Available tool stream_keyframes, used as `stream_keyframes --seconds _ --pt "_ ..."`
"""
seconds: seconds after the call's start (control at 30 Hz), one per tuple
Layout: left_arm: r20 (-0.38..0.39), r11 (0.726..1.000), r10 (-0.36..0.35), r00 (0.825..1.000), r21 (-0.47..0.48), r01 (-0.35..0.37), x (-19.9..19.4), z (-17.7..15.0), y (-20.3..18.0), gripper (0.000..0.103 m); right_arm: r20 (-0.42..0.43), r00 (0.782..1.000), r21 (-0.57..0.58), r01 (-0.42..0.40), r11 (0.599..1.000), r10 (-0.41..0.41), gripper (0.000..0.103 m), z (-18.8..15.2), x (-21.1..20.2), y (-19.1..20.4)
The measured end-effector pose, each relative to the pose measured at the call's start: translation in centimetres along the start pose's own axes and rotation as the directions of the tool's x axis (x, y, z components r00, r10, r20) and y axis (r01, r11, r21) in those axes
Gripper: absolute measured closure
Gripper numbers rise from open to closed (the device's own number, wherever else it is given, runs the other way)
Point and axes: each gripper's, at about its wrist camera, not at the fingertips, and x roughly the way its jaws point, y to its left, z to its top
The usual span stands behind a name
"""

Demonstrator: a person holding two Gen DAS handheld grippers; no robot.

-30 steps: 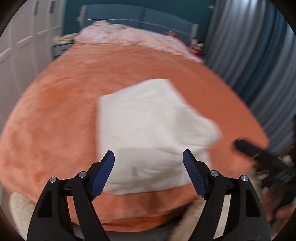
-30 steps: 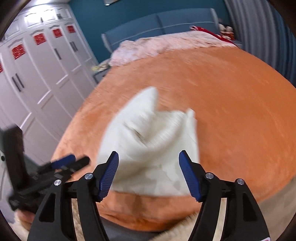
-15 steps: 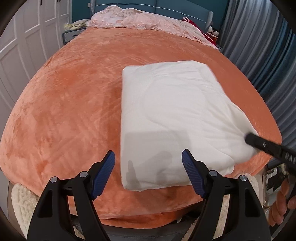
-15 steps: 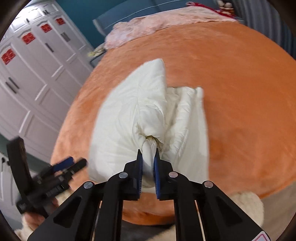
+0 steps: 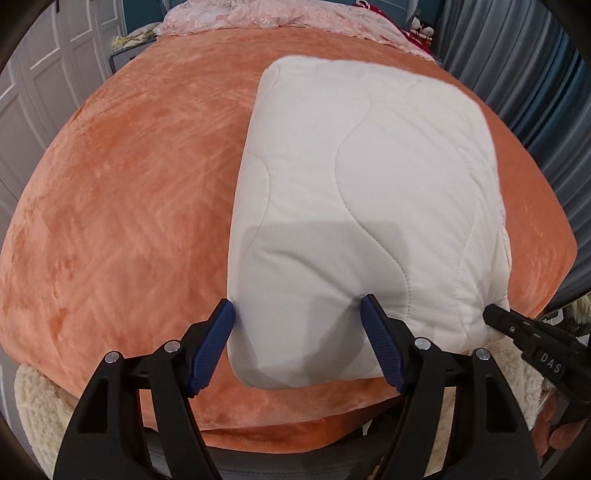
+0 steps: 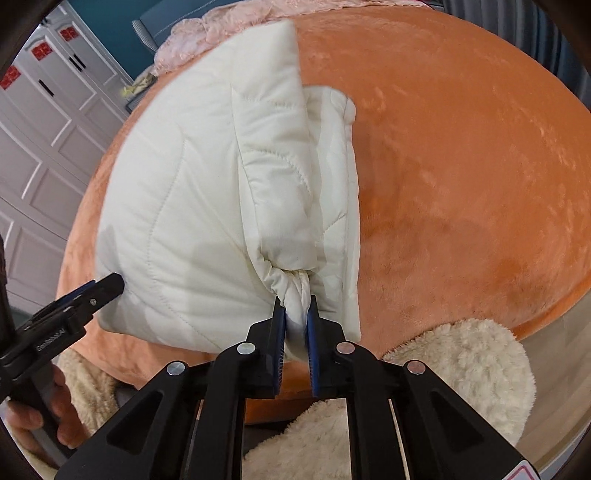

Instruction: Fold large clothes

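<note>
Right claw (image 6: 296, 314) stays clenched on a bunched corner of the white quilt (image 6: 207, 184), as it was half a second ago; a second ago its jaws were still spread wide. Left claw (image 5: 297, 345) remains released, but it has come in closer: its blue pads (image 5: 212, 350) now straddle the quilt's near left corner, the left pad touching the edge, where before they hung short of it. Folded into a thick pad, the quilt (image 5: 369, 192) lies on the orange bed (image 5: 122, 206), near its front edge, and fills more of both views than earlier. Pink bedding (image 5: 280, 16) sits at the far end
</note>
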Motion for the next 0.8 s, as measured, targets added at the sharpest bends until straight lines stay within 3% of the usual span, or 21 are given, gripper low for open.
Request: stream_keyframes --seconds 0.6,0.67,0.8 --pt "-0.007 0.998 0.059 0.998 0.034 -0.059 2.0 -0.3 -0.5 0.028 -0.027 0.998 -0.03 0.058 0.998 -0.058 0.093 0.2 3.4 1.9" --pt "-0.006 0.998 0.054 0.999 0.027 -0.053 2.2 -0.3 -0.3 0.025 -0.025 0.998 -0.033 0.06 0.998 -0.061 0.093 0.3 3.7 2.7" --pt "-0.031 0.999 -0.023 0.999 -0.029 0.022 2.0 0.0 1.2 0.023 -0.029 0.999 -0.01 0.031 0.999 -0.032 0.09 0.5 3.4 3.3"
